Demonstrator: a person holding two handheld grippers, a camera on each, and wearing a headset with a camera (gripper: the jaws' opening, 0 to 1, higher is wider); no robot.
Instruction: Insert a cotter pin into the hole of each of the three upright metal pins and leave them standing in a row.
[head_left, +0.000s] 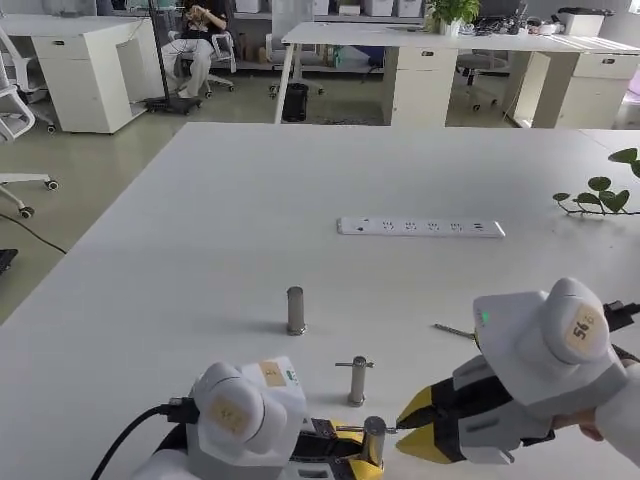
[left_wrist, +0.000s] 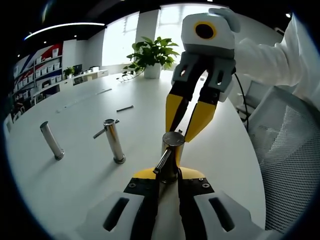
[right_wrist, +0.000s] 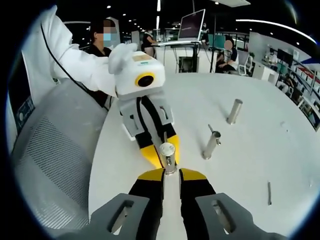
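Nearest, at six o'clock, the left gripper (left_wrist: 169, 173) clamps the closest short upright steel cylinder pin (left_wrist: 172, 149). Opposite it the right gripper (right_wrist: 171, 174), jaws pinched narrow, holds a thin steel cotter pin (left_wrist: 162, 161) pushed through the pin's hole. An off-axis push could bend or jam it, or tip the pin. Left gripper view shows the cotter's tip emerging. Head view adds a spare cotter pin (head_left: 452, 330) at one o'clock and a bare far pin (head_left: 295, 310) at eleven.

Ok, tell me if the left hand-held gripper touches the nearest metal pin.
Touching: left gripper view shows the left hand-held gripper clamped on the metal pin.
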